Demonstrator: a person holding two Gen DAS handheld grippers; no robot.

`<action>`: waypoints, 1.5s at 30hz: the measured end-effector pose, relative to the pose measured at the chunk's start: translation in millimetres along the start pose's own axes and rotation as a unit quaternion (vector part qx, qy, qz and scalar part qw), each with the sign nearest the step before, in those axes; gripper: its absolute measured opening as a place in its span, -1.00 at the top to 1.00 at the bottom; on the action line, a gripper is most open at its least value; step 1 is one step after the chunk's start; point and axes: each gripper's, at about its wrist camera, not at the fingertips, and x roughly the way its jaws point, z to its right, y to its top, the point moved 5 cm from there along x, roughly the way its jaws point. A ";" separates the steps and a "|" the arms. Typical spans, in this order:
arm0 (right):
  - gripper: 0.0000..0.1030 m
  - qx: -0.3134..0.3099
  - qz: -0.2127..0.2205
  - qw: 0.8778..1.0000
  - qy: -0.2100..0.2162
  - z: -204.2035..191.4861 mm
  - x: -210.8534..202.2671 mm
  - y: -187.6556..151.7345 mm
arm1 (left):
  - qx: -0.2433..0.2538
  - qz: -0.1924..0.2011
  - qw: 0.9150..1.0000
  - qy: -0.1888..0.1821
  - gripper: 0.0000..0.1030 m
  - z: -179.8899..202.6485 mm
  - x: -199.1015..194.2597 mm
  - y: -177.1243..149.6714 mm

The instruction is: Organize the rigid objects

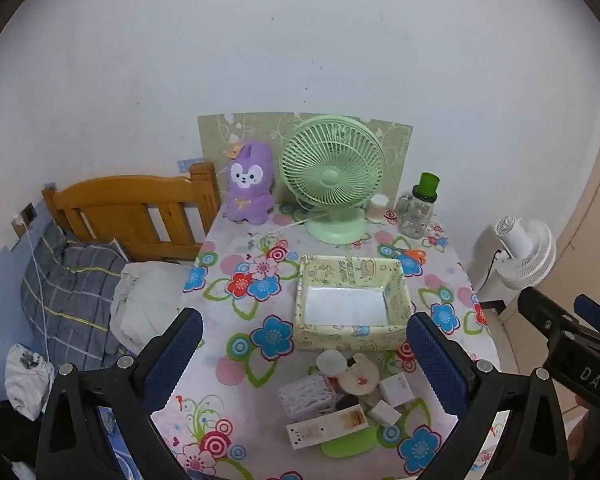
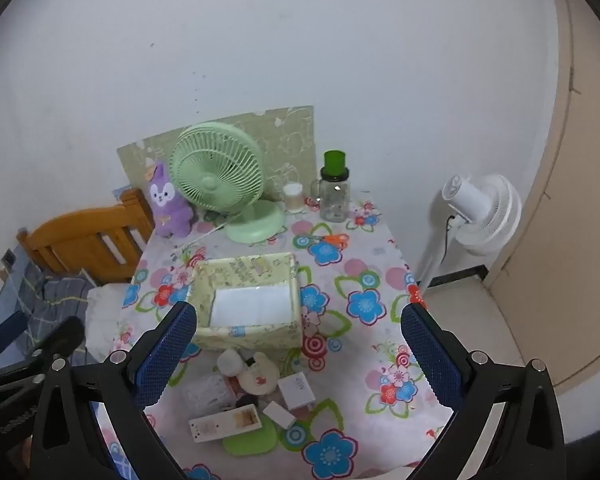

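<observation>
A pale yellow patterned box [image 1: 352, 336] [image 2: 248, 338] stands open on the flowered table, its white floor bare. In front of it lies a small heap: a white round piece [image 1: 332, 362] [image 2: 230, 362], a cream disc [image 1: 358, 378] [image 2: 258, 378], a white mesh block [image 1: 304, 396] [image 2: 206, 394], white cubes [image 1: 396, 390] [image 2: 298, 390], a long flat card box [image 1: 328, 428] [image 2: 224, 424] and a green lid [image 1: 346, 446] [image 2: 250, 440]. My left gripper [image 1: 304, 344] and right gripper [image 2: 298, 336] hover above the heap, both open and holding nothing.
At the table's back stand a purple plush [image 1: 248, 184] [image 2: 168, 204], a green desk fan [image 1: 332, 176] [image 2: 220, 180], a small cup [image 1: 378, 208] [image 2: 293, 198] and a green-capped jar [image 1: 418, 210] [image 2: 335, 194]. Orange scissors [image 1: 412, 255] [image 2: 332, 240] lie nearby. A bed [image 1: 80, 272] is left, a white floor fan [image 2: 480, 212] right.
</observation>
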 end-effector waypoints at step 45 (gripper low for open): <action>-0.99 -0.015 0.021 1.000 0.005 -1.3 -8.5 -1.9 | 0.007 0.008 1.000 0.009 -1.00 6.9 -1.9 -7.3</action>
